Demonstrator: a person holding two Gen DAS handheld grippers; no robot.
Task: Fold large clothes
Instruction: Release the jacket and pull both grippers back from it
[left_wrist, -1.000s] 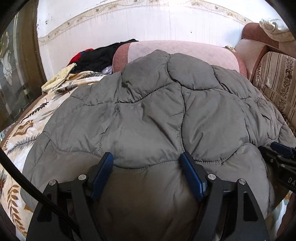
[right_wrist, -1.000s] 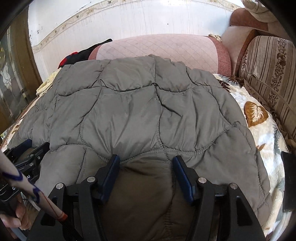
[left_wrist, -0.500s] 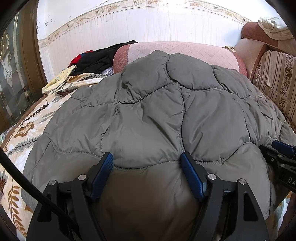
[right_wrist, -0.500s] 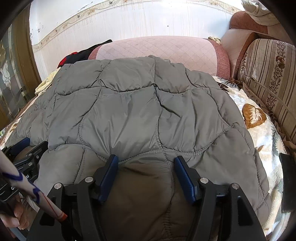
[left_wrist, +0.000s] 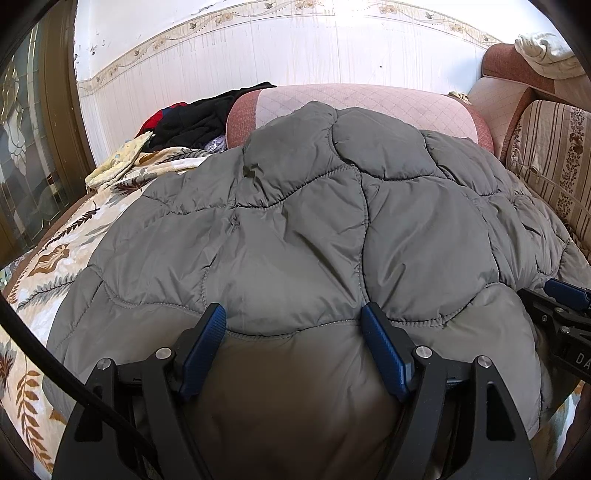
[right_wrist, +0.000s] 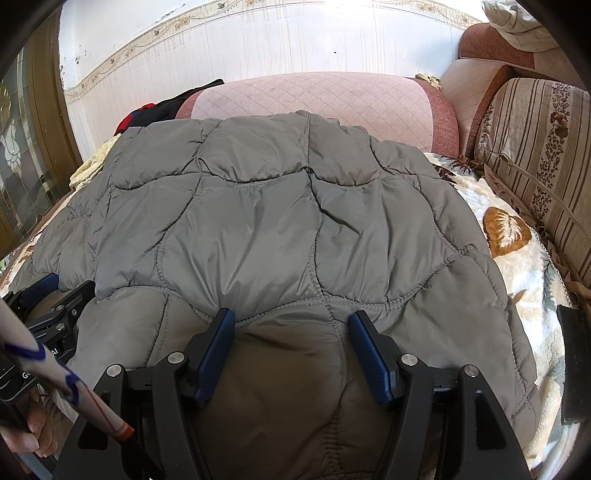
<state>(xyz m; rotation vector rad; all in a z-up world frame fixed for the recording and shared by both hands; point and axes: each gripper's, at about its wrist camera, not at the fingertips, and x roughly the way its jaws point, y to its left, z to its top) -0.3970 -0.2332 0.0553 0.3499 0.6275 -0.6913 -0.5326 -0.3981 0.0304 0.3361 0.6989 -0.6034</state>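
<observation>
A grey quilted puffer jacket (left_wrist: 295, 229) lies spread over the sofa seat and also fills the right wrist view (right_wrist: 277, 236). My left gripper (left_wrist: 293, 317) sits at its near edge, towards the left. The jaws stand wide, and a thick bulge of the padded hem fills the gap and touches both blue pads. My right gripper (right_wrist: 291, 319) holds the same edge further right in the same way, the fabric puckering at its left pad (right_wrist: 216, 347). Each view shows the other gripper at its side edge.
A floral blanket (left_wrist: 48, 258) covers the seat under the jacket. Behind are a pink quilted armrest (left_wrist: 369, 103) and a pile of dark clothes (left_wrist: 199, 118). Striped cushions (right_wrist: 535, 155) line the right side. A dark flat object (right_wrist: 572, 362) lies at the right. A hand (right_wrist: 22, 435) shows at lower left.
The right gripper's pads stand very slightly wider apart than before. Neither hand has moved, and the jacket lies as it did.
</observation>
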